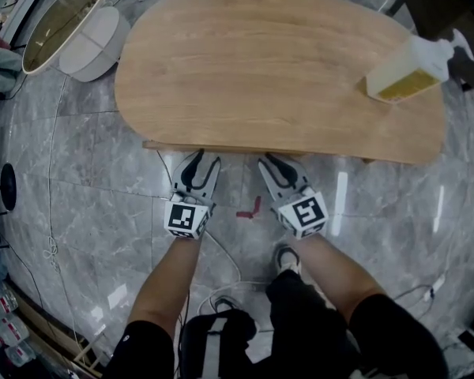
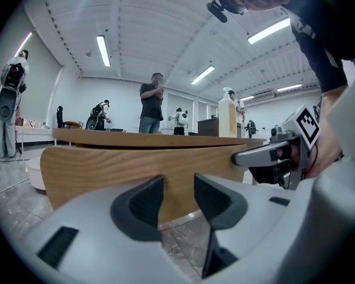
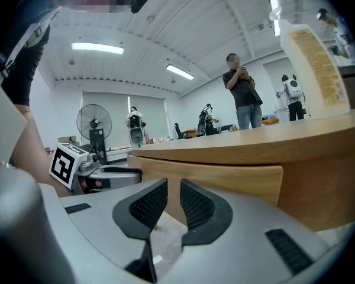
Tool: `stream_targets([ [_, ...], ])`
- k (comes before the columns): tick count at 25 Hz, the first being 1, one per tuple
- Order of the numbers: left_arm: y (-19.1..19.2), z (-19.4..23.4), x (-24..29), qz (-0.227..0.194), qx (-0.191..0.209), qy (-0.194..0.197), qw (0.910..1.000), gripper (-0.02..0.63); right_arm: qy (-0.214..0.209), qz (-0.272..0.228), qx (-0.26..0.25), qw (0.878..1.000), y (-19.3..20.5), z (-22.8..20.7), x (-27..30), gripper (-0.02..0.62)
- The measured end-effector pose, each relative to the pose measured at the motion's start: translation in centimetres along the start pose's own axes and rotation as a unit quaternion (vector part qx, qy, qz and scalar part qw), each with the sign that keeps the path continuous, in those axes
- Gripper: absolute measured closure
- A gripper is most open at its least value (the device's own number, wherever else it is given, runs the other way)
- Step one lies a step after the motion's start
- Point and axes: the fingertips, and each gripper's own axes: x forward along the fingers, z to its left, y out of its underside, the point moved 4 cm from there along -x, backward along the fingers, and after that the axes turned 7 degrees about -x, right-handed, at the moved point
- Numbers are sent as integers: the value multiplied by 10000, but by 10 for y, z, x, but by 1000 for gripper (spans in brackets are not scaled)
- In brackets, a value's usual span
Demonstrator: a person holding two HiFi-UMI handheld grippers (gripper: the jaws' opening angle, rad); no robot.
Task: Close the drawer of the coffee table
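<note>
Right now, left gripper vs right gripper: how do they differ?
Jaw gap: the left gripper stands clearly wider than the right gripper, whose pads are close together but not touching.
Heading: in the head view the left gripper angles rightward and the right gripper leftward, so their tips converge.
Shared: both are empty and aimed at the drawer front under the coffee table top.

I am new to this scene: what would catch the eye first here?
A large wooden table fills the head view's upper half. The left claw and right claw, both open, point at its drawer on the near edge. A bottle stands at its right end.
</note>
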Motion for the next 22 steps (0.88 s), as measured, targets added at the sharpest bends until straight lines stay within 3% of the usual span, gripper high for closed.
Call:
stream_targets([
  [17,-13,16,34,-361,65,72,9993,445,84,-250,-381,9989,-2,-26,30,531],
  [22,-18,11,34,-468,135,190,9986,442,78,-254,-190,9995,3,-22,32,529],
])
